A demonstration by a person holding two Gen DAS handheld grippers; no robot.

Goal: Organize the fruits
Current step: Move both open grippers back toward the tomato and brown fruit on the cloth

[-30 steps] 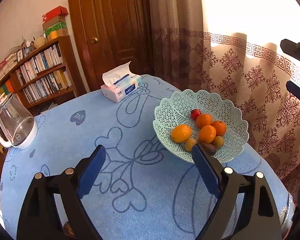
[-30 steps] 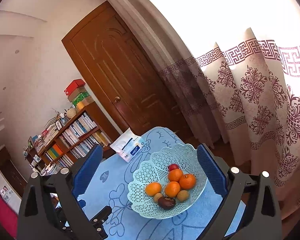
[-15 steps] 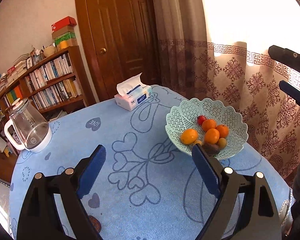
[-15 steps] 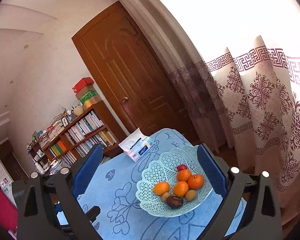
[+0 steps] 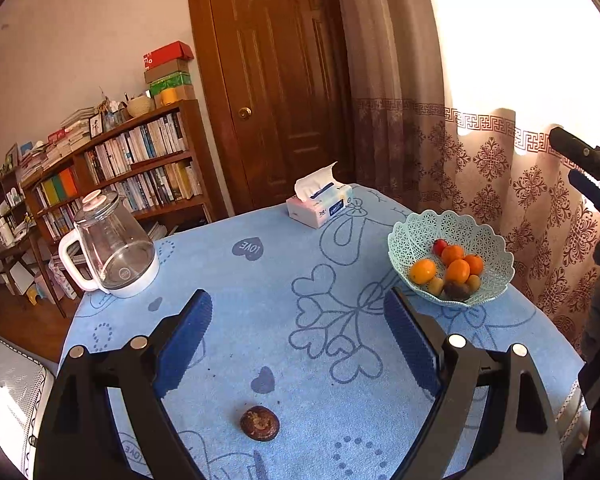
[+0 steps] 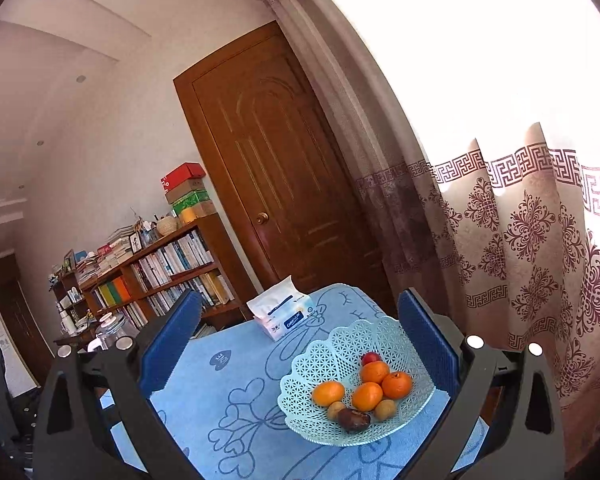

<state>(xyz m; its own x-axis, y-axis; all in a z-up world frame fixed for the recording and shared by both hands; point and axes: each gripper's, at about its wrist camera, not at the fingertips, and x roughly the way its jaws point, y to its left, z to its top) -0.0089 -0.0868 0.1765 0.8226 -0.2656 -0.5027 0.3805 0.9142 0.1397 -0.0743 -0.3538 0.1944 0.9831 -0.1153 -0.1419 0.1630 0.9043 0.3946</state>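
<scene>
A light green basket (image 5: pixel 416 236) sits on the blue tablecloth (image 5: pixel 300 280) near the edge by the patterned curtain (image 5: pixel 500 168). Inside the basket are four oranges (image 5: pixel 422 271), a small red fruit (image 5: pixel 439 246) at the back, two little yellow-brown fruits (image 5: pixel 435 285) and one dark brown fruit (image 5: pixel 456 290) at the front. One more dark brown fruit (image 5: pixel 259 423) lies alone on the tablecloth, well apart from the basket, at the near side of the table.

The left gripper (image 5: pixel 298 340) has its jaws wide open and holds nothing. It hangs over the tablecloth, to the left of the basket, with the lone brown fruit low between its two arms. The right gripper (image 6: pixel 300 340) is wide open too and holds nothing. It hangs in the air on the near side of the basket (image 6: pixel 340 344), not touching it.

A tissue box (image 5: pixel 320 208) sits behind the basket, toward the wooden door (image 5: pixel 284 80). A glass kettle (image 5: pixel 108 248) stands far to the left of the basket, near the bookshelf (image 5: pixel 112 172).
</scene>
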